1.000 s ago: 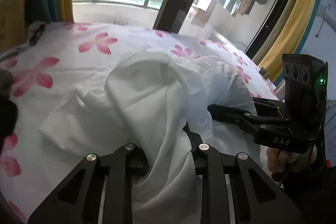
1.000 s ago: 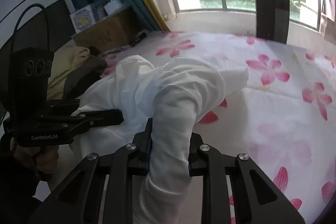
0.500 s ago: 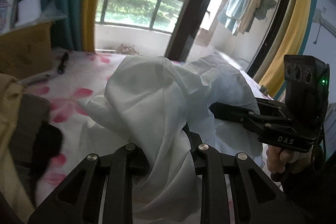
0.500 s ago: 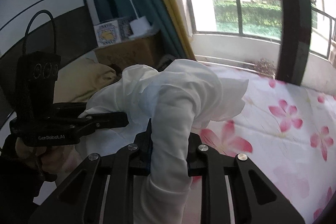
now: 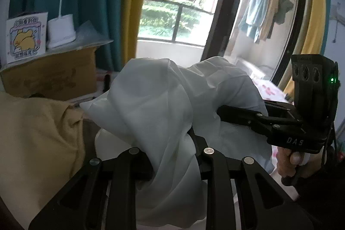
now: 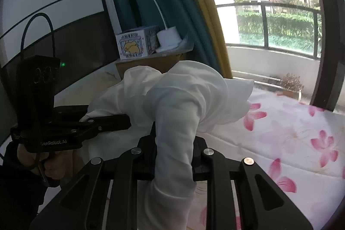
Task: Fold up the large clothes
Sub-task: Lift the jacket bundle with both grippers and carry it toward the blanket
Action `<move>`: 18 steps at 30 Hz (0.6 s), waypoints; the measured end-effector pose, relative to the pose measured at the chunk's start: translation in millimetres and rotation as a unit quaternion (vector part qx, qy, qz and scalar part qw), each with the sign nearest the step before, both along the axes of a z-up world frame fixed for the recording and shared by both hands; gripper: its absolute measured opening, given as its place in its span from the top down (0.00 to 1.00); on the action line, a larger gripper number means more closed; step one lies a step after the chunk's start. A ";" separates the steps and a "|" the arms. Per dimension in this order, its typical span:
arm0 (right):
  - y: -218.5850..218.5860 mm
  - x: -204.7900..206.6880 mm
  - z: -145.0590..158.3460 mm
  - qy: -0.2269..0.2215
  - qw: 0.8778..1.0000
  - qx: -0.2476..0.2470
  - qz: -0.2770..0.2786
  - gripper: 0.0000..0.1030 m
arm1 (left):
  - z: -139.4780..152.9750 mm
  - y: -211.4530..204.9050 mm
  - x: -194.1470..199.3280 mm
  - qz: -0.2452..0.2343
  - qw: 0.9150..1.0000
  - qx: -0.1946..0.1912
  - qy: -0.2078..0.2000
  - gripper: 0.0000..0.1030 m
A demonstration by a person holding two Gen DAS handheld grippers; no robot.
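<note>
**Both tongs lift the white garment clear of the bed**

Since the earlier frames both tongs have risen and swung toward the head of the bed: the floral sheet that filled the left wrist view has dropped nearly out of it, and the cardboard box [image 5: 49,77] and teal curtain [image 5: 101,3] now stand behind the cloth.

Left gripper [image 5: 172,156] is clenched on a bunched fold of the white garment [image 5: 163,100], the fabric spilling out between its jaws and down over the linkage. Right gripper [image 6: 173,148] is likewise clamped on a thick rolled part of the same garment, perhaps a sleeve, though I cannot tell which part. The two tongs sit close together, side by side, each showing in the other's view.

Between them the garment hangs in a loose, crumpled mound, raised above the near left corner of the bed [image 6: 291,133] rather than lying flat on it. A tan cloth [image 5: 36,133] lies bunched at the left edge.

As a judgement: this is still the spreading stage. No fold has been made; the garment likely needs shaking out and laying flat across the sheet first, and the tight bunching may keep hidden layers tangled.
</note>
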State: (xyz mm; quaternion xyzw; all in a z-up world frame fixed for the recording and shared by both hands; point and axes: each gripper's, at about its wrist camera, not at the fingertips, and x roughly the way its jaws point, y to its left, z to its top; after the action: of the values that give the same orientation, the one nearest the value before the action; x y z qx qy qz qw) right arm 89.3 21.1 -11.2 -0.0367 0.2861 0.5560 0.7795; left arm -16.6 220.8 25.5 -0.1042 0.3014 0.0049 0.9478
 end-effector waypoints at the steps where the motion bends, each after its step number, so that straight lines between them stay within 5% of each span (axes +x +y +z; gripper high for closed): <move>1: 4.2 0.8 -5.9 0.005 1.000 -0.004 -0.001 0.79 | -5.1 3.6 1.0 0.002 1.000 0.000 0.007 0.76; 11: 18.6 34.5 -82.9 0.126 0.989 -0.064 -0.047 0.75 | -56.4 29.7 22.4 0.027 0.996 -0.022 0.082 0.76; 18: 15.3 44.0 -104.7 0.146 0.983 -0.087 -0.070 0.54 | -74.9 29.1 33.4 0.035 0.993 -0.009 0.114 0.75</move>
State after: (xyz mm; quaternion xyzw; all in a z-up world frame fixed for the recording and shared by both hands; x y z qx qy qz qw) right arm 133.2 36.4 -115.9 -0.0028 0.4455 0.4729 0.7602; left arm 16.9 249.9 -49.4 -0.1220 0.4041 0.0469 0.9053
